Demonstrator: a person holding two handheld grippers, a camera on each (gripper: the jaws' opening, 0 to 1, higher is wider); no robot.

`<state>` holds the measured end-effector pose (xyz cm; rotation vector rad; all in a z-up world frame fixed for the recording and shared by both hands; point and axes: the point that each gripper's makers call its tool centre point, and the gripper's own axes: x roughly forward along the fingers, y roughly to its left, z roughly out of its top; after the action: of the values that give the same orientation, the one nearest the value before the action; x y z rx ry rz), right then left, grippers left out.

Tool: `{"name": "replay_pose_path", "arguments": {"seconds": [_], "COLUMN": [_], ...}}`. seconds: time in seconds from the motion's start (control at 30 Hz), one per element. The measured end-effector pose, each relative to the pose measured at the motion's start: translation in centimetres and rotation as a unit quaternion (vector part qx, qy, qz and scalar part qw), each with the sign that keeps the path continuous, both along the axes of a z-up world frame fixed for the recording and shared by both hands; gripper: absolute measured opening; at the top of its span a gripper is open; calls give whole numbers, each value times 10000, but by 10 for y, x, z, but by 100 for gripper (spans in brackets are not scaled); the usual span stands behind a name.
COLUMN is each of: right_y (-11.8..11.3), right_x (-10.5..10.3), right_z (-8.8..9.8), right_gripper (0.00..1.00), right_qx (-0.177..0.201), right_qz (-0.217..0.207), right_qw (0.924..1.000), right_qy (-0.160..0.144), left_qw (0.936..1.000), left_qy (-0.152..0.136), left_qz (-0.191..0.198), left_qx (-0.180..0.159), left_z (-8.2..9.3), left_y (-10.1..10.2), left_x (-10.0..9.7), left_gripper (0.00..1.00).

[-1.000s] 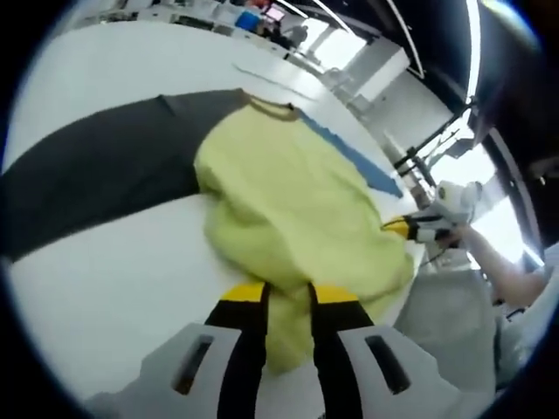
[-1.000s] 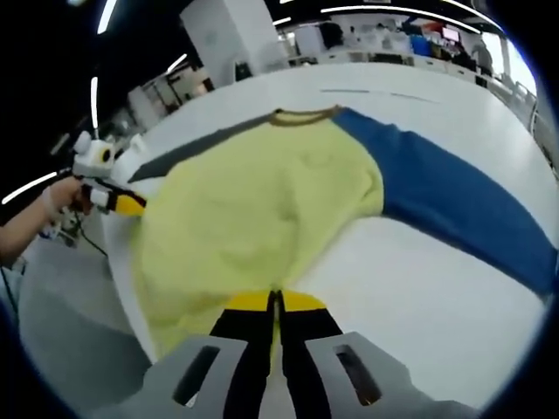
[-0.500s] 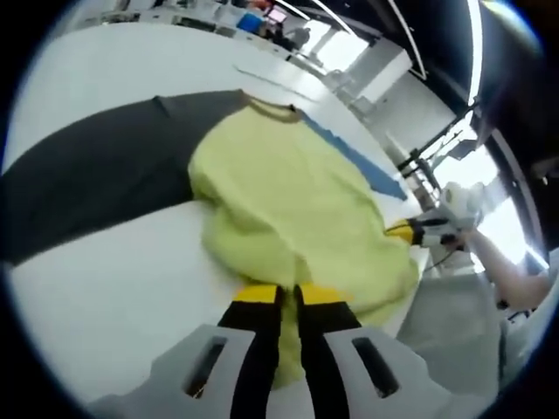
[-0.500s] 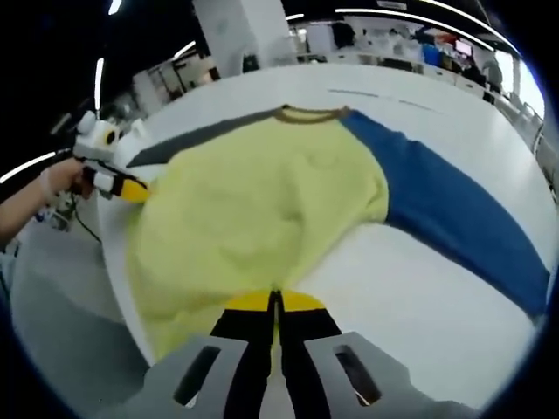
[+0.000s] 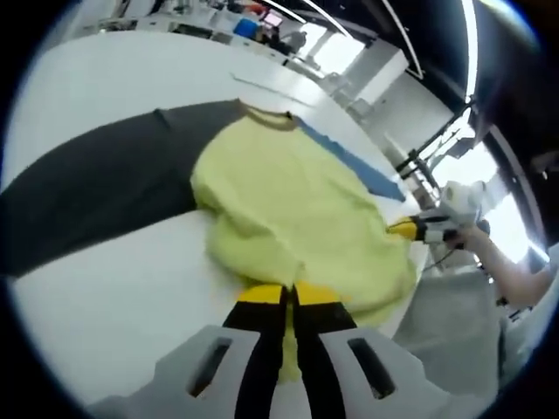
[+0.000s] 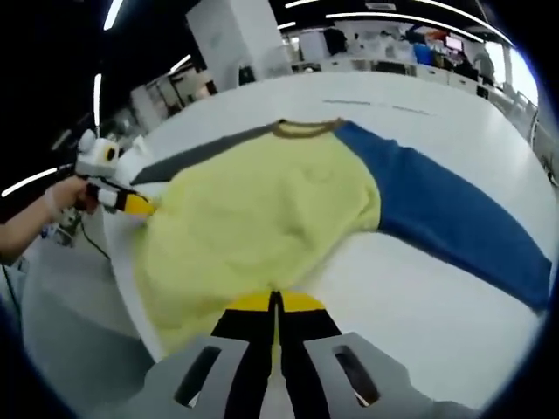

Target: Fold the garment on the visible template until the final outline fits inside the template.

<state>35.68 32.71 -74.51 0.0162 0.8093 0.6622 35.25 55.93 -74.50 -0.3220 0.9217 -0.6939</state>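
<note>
A yellow sweatshirt [image 5: 297, 209] [image 6: 262, 218] with a dark grey sleeve [image 5: 96, 192], a blue sleeve [image 6: 445, 209] and a brown collar [image 6: 304, 129] lies on a white table [image 5: 113, 305]. My left gripper [image 5: 289, 301] is shut on the sweatshirt's hem near the grey-sleeve side. At the opposite hem corner my right gripper [image 6: 276, 305] is shut on the yellow cloth. The right gripper [image 5: 415, 229] comes into the left gripper view from the right, and the left gripper [image 6: 131, 205] shows at the left of the right gripper view. The hem is lifted and bunched.
The table's edge [image 6: 122, 279] runs just under the hem, with grey floor [image 6: 61, 323] beyond it. A person's hand [image 6: 61, 199] holds the left gripper. A thin line [image 6: 376, 106] is marked on the table past the collar. Desks and screens [image 5: 253, 17] stand far behind.
The left gripper's jaws have closed on the hem. The yellow body has bunched up a little more toward the collar. The right gripper stays shut on the cloth.
</note>
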Motion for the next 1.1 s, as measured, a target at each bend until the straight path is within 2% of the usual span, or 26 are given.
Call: {"name": "replay_pose_path", "arguments": {"seconds": [0.17,0.3,0.47,0.63,0.87,1.1], "right_y": [1,5,12,15,21,26], "right_x": [11,18,29,40,57,78], "right_z": [21,32,52,64,77,81], "right_gripper": [2,2,2,2,2,2], "right_qx": [327,315,528,517,545,530], "right_qz": [-140,-80,-101,-75,-25,-19], "right_qw": [9992,9989,9972,9963,9951,9945], "right_qy": [-182,-334,-523,-686,-829,-903], "left_qw": [9999,9997,9989,9979,9960,9937], "left_qy": [-99,-221,-418,-564,-771,-924], "left_qz": [63,39,190,304,441,622], "left_qx": [-54,-10,-54,-111,-127,-120], "left_z": [7,15,29,38,48,55], "left_y": [2,4,12,19,25,32], "left_x": [5,9,19,28,43,65], "left_gripper": [0,0,0,0,0,0]}}
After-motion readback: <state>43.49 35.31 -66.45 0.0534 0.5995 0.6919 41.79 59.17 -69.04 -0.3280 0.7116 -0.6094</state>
